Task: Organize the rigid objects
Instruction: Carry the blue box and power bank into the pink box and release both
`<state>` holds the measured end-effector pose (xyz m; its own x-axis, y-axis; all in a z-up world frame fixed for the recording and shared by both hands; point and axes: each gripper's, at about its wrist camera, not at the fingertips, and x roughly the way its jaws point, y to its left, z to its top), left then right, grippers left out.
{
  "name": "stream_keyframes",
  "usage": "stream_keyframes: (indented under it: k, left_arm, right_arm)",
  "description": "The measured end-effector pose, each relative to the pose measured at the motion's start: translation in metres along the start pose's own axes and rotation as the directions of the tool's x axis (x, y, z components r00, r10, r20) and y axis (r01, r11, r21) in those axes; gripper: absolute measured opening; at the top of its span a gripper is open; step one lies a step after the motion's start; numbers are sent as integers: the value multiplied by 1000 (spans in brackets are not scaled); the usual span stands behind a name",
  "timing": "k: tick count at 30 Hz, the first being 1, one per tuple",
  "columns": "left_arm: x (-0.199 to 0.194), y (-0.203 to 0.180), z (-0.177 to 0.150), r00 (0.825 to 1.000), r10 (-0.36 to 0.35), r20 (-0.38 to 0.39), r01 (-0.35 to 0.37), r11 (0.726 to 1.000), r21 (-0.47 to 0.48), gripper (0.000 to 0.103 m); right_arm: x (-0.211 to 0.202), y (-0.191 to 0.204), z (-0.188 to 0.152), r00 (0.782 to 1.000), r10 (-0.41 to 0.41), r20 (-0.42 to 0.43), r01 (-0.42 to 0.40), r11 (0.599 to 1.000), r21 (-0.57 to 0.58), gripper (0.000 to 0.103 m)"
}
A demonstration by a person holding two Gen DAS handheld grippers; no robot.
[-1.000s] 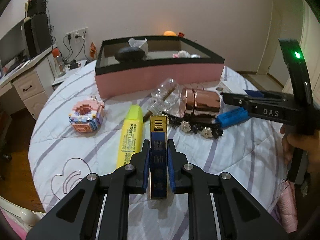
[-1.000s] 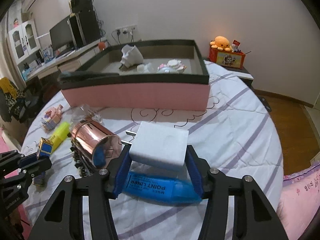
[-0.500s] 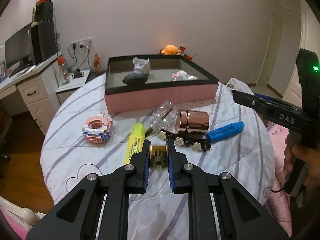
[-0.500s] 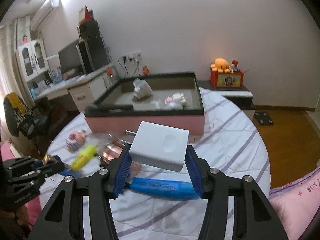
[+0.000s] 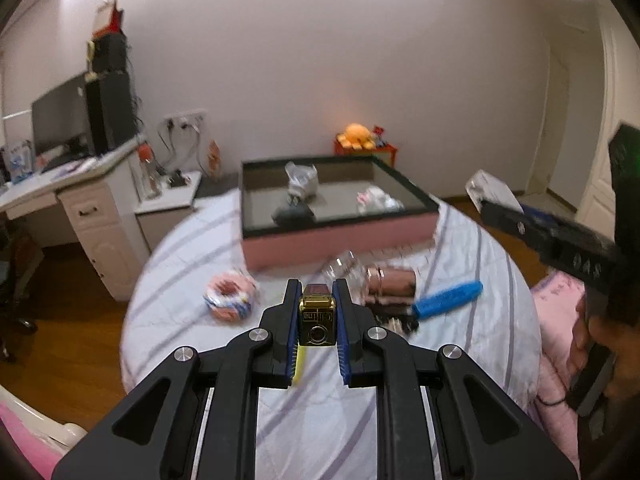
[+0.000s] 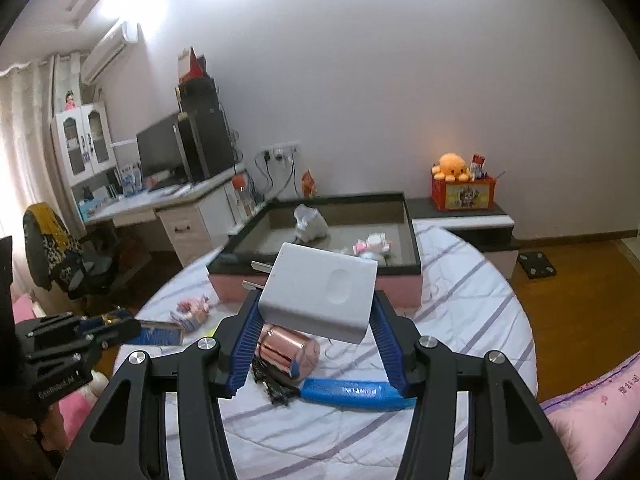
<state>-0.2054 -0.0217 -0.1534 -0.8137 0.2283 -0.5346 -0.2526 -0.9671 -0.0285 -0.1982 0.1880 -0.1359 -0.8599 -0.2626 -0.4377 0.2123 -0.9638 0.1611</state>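
My left gripper (image 5: 317, 300) is shut on a gold and blue lighter (image 5: 317, 322), held high above the round table (image 5: 304, 420). My right gripper (image 6: 316, 304) is shut on a white plug adapter (image 6: 320, 290), also lifted above the table. The pink box with a black rim (image 5: 340, 236) (image 6: 396, 288) stands at the table's far side and holds a crumpled white item, a dark object and a small pink toy. On the table lie a blue marker (image 5: 448, 300) (image 6: 352, 392), a copper cup (image 5: 394, 284) (image 6: 286, 350), a clear bottle (image 5: 344, 268) and a block toy (image 5: 230, 300).
A yellow marker (image 5: 298, 364) shows partly behind my left fingers. A black beaded strip (image 6: 276, 390) lies by the copper cup. A desk with a monitor (image 6: 160, 160) stands left of the table. An orange plush on a red box (image 6: 460, 184) sits on a low cabinet behind.
Both grippers have risen well above the table with their objects. The lighter now points end-on at the left camera. The box and table look farther away and lower.
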Motion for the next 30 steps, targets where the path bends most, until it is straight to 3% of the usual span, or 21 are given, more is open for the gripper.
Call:
stream_keyframes:
  k: [8,16,30]
  left_arm:
    - [-29,3,34,990,84,113,-85,996,5,15]
    - [-55,0,65,959,118,259,-121,993,-3,15]
    - [-6,-3,106,958,130,255,-146,988,44,15]
  right_arm:
    - [-19,14,13,997,22,72,-21,1000,-20,55]
    - [-29,18,29,989,31,146,-27,999,-34,55]
    - [5,5,53,989,35,146,-30,999,-36,55]
